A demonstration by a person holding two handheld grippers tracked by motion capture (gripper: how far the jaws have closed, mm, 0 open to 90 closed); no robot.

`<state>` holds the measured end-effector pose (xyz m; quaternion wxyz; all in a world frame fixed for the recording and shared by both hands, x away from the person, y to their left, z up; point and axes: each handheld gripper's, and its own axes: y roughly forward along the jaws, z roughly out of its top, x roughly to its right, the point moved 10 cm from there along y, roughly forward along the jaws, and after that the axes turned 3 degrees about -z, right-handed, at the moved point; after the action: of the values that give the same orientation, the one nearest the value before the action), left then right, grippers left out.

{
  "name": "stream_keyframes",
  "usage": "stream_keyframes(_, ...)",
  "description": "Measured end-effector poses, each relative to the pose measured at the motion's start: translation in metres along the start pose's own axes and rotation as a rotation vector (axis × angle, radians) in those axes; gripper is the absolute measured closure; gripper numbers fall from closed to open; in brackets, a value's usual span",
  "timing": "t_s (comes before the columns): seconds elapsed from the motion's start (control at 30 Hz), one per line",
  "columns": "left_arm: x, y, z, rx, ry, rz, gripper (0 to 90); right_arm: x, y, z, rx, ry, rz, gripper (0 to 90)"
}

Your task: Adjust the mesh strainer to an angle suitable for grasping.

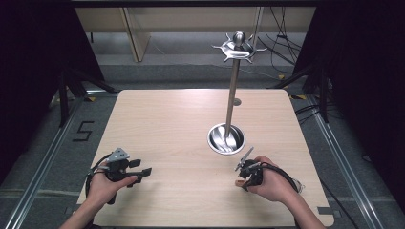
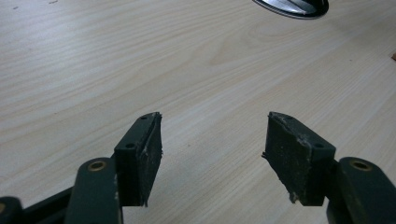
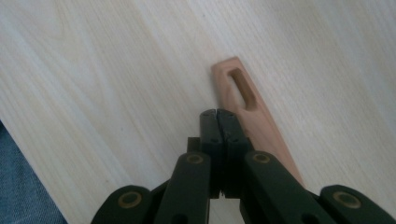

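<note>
The right tongs (image 3: 218,122) are pressing their jaws together beside a wooden slotted handle (image 3: 247,102) lying on the desk (image 1: 181,124), seemingly not gripping it. The left tongs (image 2: 212,154) are gaping empty. Nothing is hanging on the metal utensil stand (image 1: 232,90); metal cutlery (image 1: 229,139) is lying in its dish, so hanging probably remains undone.

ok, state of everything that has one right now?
left gripper: jaws open, nothing between them, above bare table
right gripper: jaws shut, nothing visibly held
wooden handle: flat on table beside right gripper's jaws
utensil stand: upright, hooks bare
spoon: lying in stand's base dish
</note>
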<state>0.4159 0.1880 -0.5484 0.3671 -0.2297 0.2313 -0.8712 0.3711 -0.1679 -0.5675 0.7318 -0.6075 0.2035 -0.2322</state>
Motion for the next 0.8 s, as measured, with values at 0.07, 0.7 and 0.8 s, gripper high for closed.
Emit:
stream_keyframes(0.07, 0.0, -0.001, 0.0, -0.006, -0.005, 0.001, 35.7, 0.0, 0.001, 0.003, -0.001, -0.007, -0.001, 90.0)
stream_keyframes(0.7, 0.0, 0.001, 0.0, 0.0, 0.003, 0.007, 35.5, 0.036, 0.007, 0.022, 0.061, 0.097, -0.063, 90.0)
stream_keyframes(0.8, -0.001, 0.0, -0.001, -0.006, 0.006, 0.009, 35.5, 0.048, 0.007, 0.021, 0.069, 0.134, -0.086, 90.0)
